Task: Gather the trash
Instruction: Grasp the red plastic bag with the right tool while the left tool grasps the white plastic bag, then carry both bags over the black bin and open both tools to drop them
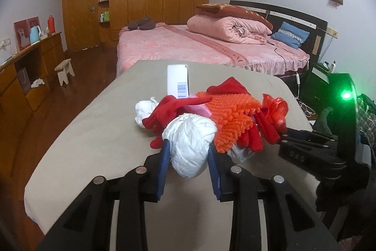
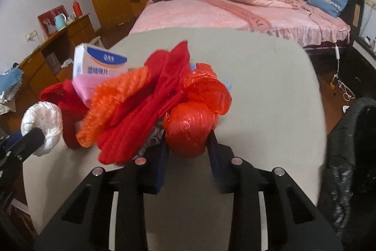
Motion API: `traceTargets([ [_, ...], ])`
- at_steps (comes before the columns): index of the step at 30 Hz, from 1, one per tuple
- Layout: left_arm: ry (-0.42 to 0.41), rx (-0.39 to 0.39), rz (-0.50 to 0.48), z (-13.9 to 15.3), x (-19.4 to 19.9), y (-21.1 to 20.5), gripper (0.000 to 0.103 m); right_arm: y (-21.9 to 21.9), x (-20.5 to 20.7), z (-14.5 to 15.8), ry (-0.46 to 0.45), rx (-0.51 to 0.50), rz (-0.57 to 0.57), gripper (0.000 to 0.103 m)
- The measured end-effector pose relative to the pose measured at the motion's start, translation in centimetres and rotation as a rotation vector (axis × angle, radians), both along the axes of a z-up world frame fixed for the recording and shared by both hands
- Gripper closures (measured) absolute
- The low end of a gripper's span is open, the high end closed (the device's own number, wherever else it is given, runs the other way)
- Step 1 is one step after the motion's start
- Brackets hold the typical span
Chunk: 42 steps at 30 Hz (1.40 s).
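A: What has the left claw got?

B: Its blue pads are pressed on either side of a white crumpled wad, at the near edge of the pile on the grey tabletop.

A: And the right claw?

B: Its jaws are narrowed onto a red plastic bag ball, at the pile's right side. No earlier view shows how they got there.

A: What else lies in the pile?

B: Red cloth, an orange chenille mitt and a white box standing behind. A black bin bag sits right of the tabletop.
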<state>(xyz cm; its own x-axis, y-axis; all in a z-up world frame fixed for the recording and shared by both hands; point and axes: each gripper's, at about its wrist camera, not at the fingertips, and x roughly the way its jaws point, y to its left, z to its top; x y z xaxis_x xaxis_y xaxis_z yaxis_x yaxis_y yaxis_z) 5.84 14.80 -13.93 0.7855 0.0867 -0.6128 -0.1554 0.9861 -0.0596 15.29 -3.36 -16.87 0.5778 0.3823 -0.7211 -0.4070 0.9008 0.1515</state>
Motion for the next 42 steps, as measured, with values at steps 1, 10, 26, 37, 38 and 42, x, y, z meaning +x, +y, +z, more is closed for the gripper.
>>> traceTargets([
  [1, -0.004, 0.000, 0.000, 0.1, -0.1, 0.0, 0.072, -0.4, -0.4, 0.6, -0.013, 0.004, 0.000, 0.072],
  [10, -0.049, 0.002, -0.043, 2.2, -1.1, -2.2, 0.072, -3.5, -2.5, 4.0, -0.071, 0.046, -0.022, 0.072],
  [26, -0.117, -0.029, -0.248, 5.4, 0.5, -10.4, 0.072, -14.5, -7.5, 8.9, -0.171, 0.064, -0.192, 0.072],
  [37, -0.110, -0.067, -0.473, 5.9, 2.6, -20.2, 0.072, -24.5, -9.8, 6.8, -0.155, -0.009, -0.409, 0.072],
  [38, -0.108, -0.071, -0.488, 5.8, 2.6, -20.8, 0.072, -25.1, -10.0, 6.7, -0.155, -0.015, -0.425, 0.072],
  [42, -0.097, -0.085, -0.556, 5.7, 3.3, -24.2, 0.072, -27.1, -10.6, 6.3, -0.155, -0.030, -0.473, 0.071],
])
